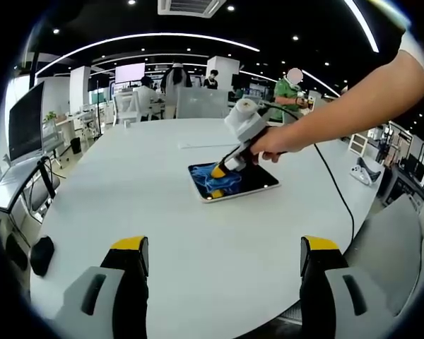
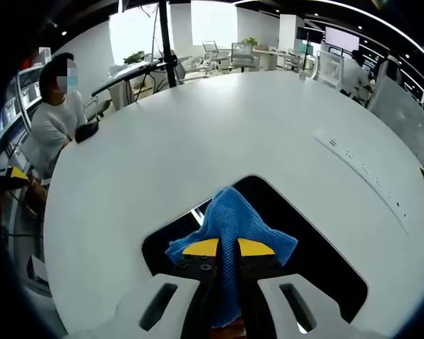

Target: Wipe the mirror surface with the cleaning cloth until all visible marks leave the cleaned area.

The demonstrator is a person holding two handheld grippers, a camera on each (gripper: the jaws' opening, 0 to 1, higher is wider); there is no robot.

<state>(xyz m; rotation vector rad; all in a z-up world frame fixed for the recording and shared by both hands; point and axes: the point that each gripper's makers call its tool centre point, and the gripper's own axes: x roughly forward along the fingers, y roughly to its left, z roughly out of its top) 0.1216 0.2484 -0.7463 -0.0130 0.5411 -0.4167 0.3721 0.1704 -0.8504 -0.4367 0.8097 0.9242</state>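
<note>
**Cloth pinched over the mirror, sweep direction set by the glass's long edge**

Yellow-tipped jaws of the right tool (image 2: 228, 248) sit pressed together on a fold of the blue cleaning cloth (image 2: 230, 215), which bunches up between them and drapes forward onto the mirror (image 2: 318, 247). In the right gripper view the dark glass lies directly under and just ahead of this tool, its rounded far edge near the cloth's tip and more bare glass stretching off to the right of the jaws than to the left. No marks can be made out on the surface from here; it reads simply as dark.

From the left gripper view, the left tool (image 1: 222, 254) hangs low over the white tabletop (image 1: 127, 191) with its jaws spread wide and nothing between them, well apart from the work. Farther out on the tabletop the mirror (image 1: 258, 185) lies flat, its long axis running roughly left to right in that view, with the cloth (image 1: 219, 180) bunched on its left half. A hand (image 1: 272, 145) grips the right tool (image 1: 219, 169), tips down on the cloth.

The right tool is plainly the nearer one. Judging by the layout, the next stroke should drag the cloth along the long axis toward the uncovered right half, keeping pressure down so the fold does not slip
</note>
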